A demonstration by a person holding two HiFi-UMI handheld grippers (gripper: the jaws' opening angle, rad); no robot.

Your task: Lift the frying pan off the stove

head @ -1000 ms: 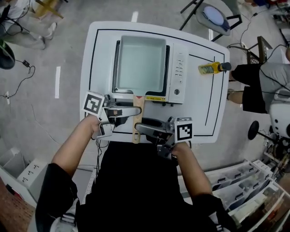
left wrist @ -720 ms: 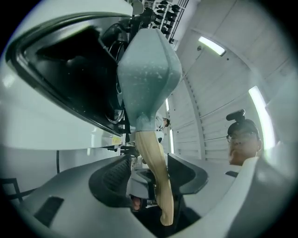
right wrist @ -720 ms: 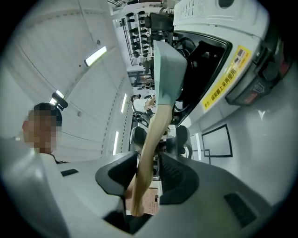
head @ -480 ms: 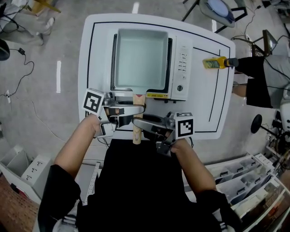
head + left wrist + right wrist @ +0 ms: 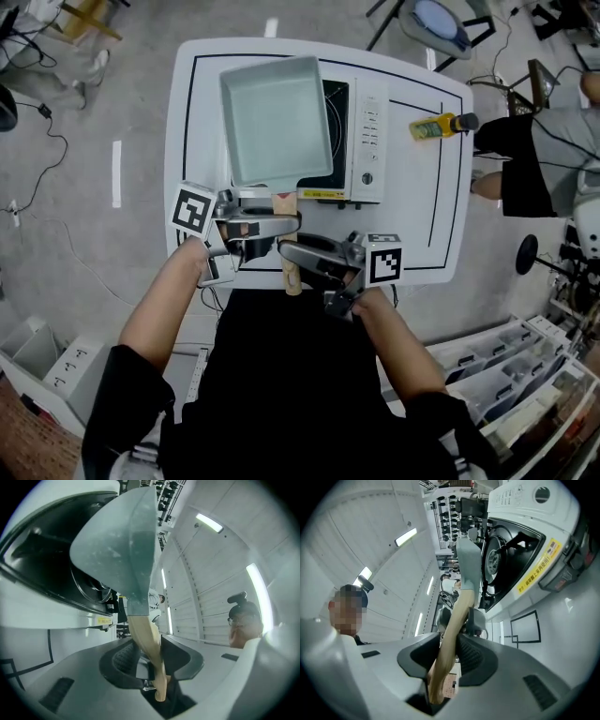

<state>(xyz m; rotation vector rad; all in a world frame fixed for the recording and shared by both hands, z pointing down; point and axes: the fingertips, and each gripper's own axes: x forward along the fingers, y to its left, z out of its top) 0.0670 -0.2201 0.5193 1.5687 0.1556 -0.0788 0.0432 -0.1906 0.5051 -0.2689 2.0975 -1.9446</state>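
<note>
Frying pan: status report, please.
Left claw and right claw shut on wooden handle. Frying pan lifted clear of stove. Yellow bottle well aside, nothing blocking.

No word or number could be read. A yellow label [image 5: 536, 569] with dark print was noted on the stove [image 5: 525, 508] front, upper right of the right gripper view; its characters were not resolved. Black-and-white square codes were recorded in the head view on the marker cube left of centre [image 5: 193, 211] and the marker cube right of centre [image 5: 382, 264]. Print on the yellow bottle [image 5: 433, 127], upper right, was too small.
</note>
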